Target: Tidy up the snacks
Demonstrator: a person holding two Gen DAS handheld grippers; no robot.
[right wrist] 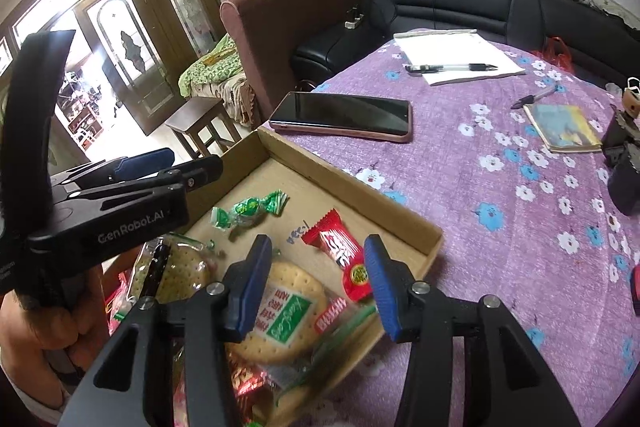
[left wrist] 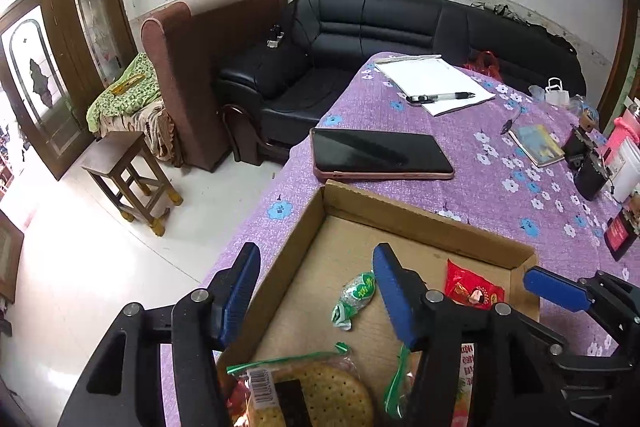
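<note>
Both grippers tilt down over my cardboard tray. Left gripper has its blue pads apart, nothing pinched; the green candy lies on the tray floor between them, its long axis running toward the tray's far corner. Right gripper is likewise parted and empty above a wrapped round cracker; the red candy lies beside it, slanted toward the far wall.

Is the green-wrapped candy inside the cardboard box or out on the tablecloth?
Inside. The green-wrapped candy lies on the floor of the cardboard box, within its walls, apart from the red candy.
</note>
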